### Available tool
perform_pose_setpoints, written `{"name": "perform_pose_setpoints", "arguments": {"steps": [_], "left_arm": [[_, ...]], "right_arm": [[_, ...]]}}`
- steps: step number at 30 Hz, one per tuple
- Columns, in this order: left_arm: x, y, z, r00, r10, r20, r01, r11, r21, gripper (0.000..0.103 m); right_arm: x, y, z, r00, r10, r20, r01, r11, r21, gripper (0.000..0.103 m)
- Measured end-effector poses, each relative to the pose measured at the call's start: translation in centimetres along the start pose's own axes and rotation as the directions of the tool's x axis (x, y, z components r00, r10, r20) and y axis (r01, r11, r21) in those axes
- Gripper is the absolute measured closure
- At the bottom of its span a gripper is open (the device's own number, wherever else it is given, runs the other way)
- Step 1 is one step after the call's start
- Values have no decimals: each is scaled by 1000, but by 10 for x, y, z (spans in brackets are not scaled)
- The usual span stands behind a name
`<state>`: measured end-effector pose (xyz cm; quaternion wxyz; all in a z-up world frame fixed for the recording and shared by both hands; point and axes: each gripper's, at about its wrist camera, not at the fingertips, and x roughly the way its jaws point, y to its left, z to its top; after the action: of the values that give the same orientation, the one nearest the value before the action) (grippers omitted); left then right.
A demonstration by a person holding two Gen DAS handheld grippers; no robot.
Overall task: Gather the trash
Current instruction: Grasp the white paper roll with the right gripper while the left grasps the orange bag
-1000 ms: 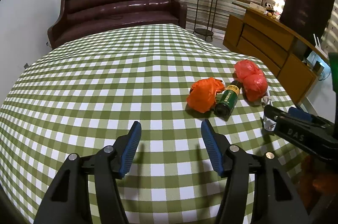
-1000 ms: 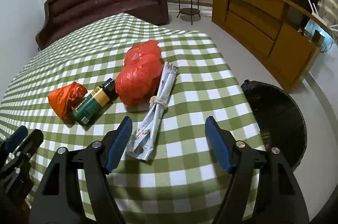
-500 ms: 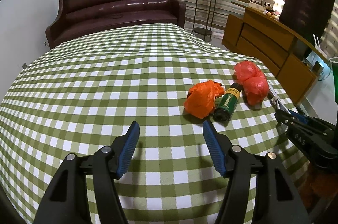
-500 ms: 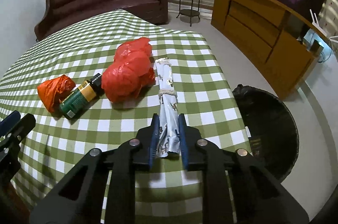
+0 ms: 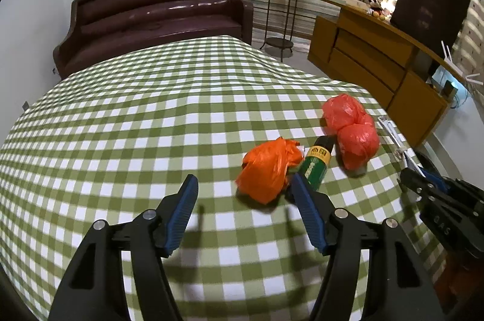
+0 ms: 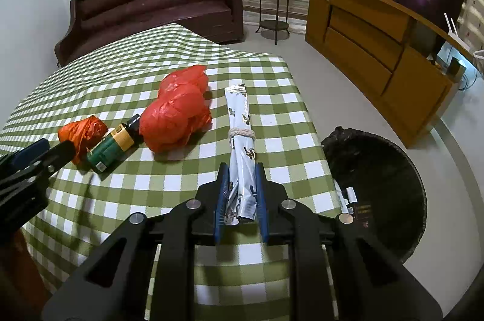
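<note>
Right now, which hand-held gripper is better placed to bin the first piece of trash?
Right. The right hand-held gripper is shut on the silver roll, with the black bin just beyond the table edge beside it. The left hand-held gripper is opening with nothing between its jaws, short of the orange bag.

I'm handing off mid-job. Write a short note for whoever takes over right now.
Right tongs: shut on the silver wrapper roll, its far end lying on the checked tablecloth.
Left tongs: opening, nothing between them, close to the orange bag.
On the table: orange bag, green bottle on its side, red bag.
Black bin on the floor beside the table, some packaging inside.
Left: drop the roll in, then collect the other three.
</note>
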<state>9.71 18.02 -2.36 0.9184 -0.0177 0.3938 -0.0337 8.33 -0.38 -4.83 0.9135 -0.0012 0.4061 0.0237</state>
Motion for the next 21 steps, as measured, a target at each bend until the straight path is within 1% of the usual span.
{"name": "perform_pose_setpoints", "arguments": {"steps": [3,5,7,10,12,16,21], "left_arm": [[9,-1,4,1000,-6,-20,6,1000,3,40],[14,2,5,999,-15,-30,14,1000,-4,44],[17,4,5,998,-43,-41,43,999,-11,47],[18,-1,5,997,-64,-41,64,998,10,56],[18,-6,5,997,-74,-37,75,997,30,65],[18,-11,4,997,-69,-31,71,997,40,66],[13,-13,-1,999,-46,-14,46,998,34,67]], "right_arm": [[2,-4,2,1000,10,-1,-10,1000,7,86],[3,-5,3,1000,16,-1,-16,1000,11,86],[3,-7,2,1000,20,-1,-20,1000,16,86],[5,-9,2,1000,25,-3,-25,1000,19,86],[4,-9,2,1000,25,-3,-25,1000,19,86],[7,-9,0,1000,31,-3,-31,999,15,86],[6,-8,-3,999,36,3,-36,999,12,86]]}}
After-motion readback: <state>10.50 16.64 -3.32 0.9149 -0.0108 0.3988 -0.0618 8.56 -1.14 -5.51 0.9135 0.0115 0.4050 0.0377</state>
